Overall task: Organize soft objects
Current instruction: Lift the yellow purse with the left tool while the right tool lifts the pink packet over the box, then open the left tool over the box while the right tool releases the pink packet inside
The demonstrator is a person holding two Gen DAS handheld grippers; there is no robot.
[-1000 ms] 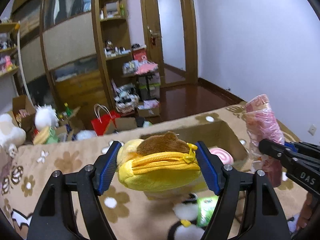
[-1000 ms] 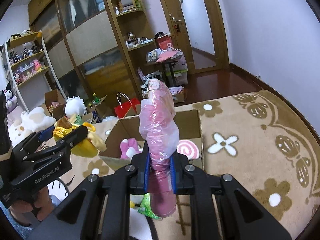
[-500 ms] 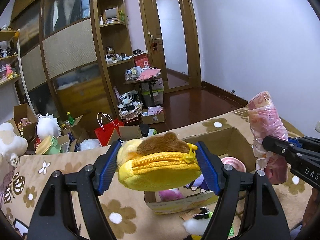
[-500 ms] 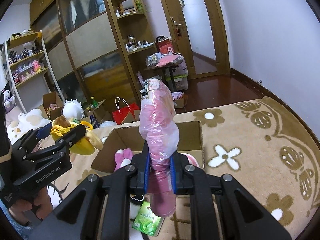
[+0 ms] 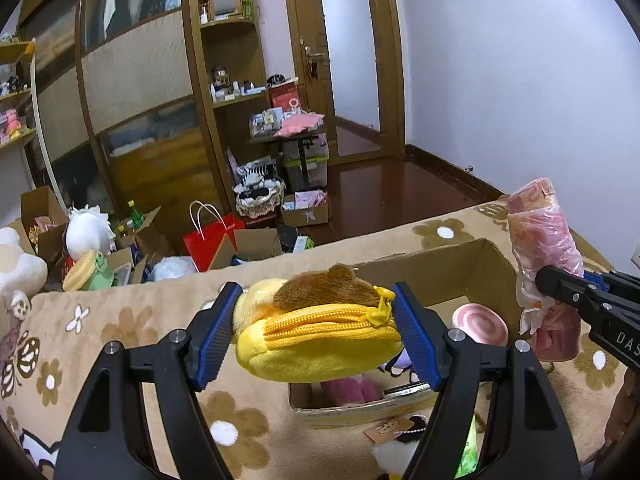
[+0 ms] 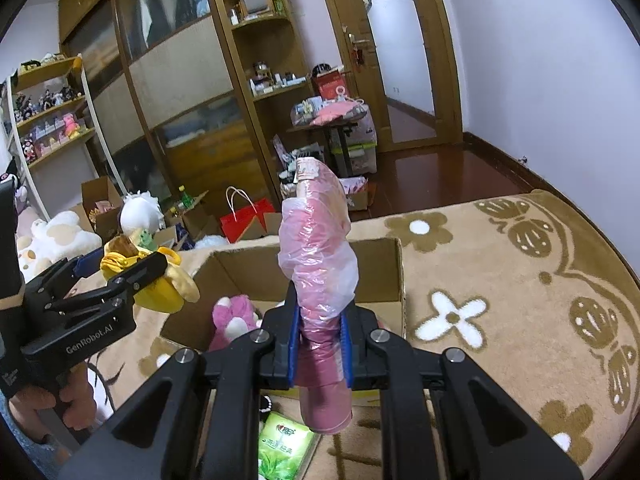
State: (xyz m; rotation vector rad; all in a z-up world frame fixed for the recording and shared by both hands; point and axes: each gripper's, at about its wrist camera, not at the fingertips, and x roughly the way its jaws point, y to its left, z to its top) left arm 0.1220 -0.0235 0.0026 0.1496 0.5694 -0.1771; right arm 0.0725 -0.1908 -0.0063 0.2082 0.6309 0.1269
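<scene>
My left gripper (image 5: 316, 332) is shut on a yellow plush zip pouch (image 5: 316, 344) with a brown furry top, held above the near left corner of an open cardboard box (image 5: 492, 264). It also shows in the right wrist view (image 6: 160, 284). My right gripper (image 6: 320, 344) is shut on a pink roll wrapped in clear plastic (image 6: 316, 248), held upright over the box's (image 6: 396, 272) near edge; the roll shows in the left wrist view (image 5: 548, 264). Inside the box lie a pink plush (image 6: 232, 316) and a pink swirl cushion (image 5: 480, 324).
The box sits on a tan flower-patterned blanket (image 6: 500, 280). A green packet (image 6: 284, 444) and a black-and-white plush (image 5: 396, 452) lie in front of the box. Beyond the blanket's edge are a red bag (image 5: 212, 236), cartons, plush toys (image 6: 60, 236) and wooden shelving.
Both grippers have risen and moved forward toward the box with their loads still held. The box interior now shows more fully below the pouch.
</scene>
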